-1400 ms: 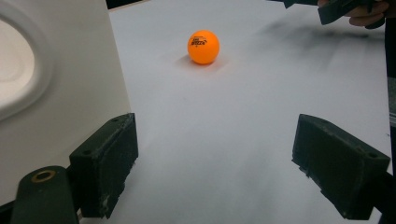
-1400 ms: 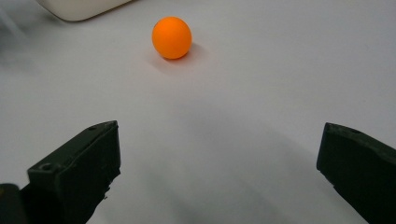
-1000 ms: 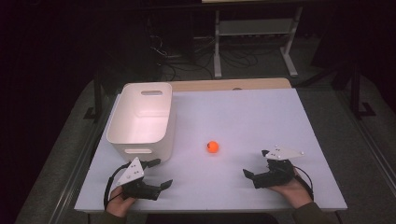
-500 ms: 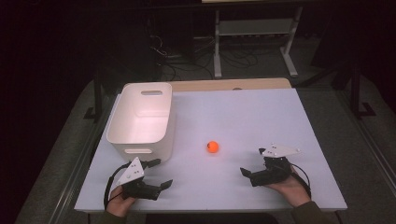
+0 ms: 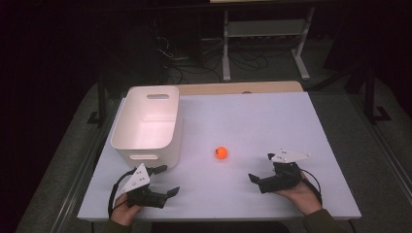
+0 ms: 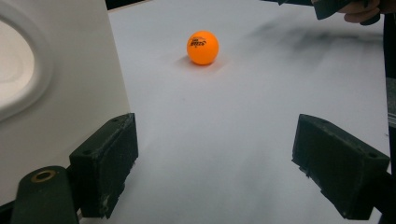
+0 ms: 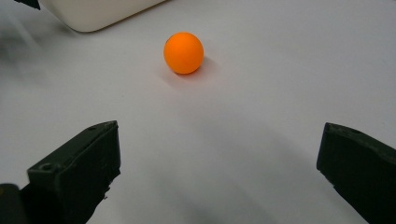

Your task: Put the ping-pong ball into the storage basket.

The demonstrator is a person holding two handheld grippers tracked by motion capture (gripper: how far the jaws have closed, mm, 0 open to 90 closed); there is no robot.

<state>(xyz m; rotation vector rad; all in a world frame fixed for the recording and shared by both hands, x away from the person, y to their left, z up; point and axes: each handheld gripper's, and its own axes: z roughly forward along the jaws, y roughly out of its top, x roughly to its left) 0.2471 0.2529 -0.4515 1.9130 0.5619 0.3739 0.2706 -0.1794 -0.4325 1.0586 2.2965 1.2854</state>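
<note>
An orange ball (image 5: 221, 153) lies on the white table (image 5: 252, 121), right of a white bin (image 5: 145, 124). My left gripper (image 5: 169, 179) rests near the front edge, just in front of the bin, open and empty. In the left gripper view the ball (image 6: 202, 47) sits far ahead of the open gripper (image 6: 224, 163), with the bin wall (image 6: 60, 70) close at left. My right gripper (image 5: 261, 167) is front right, open and pointing toward the ball. The right gripper view has the ball (image 7: 183, 52) ahead of the open gripper (image 7: 219, 172), nothing between its pads.
The bin (image 7: 98, 11) has a handle cutout and looks empty. A metal shelf frame (image 5: 265, 43) and cables stand on the dark floor behind the table. A wooden strip (image 5: 243, 88) runs along the table's far edge. The other hand (image 6: 359, 9) shows far off in the left gripper view.
My right gripper has crept a little to the left toward the ball. The left gripper, ball and bin have stayed put.
</note>
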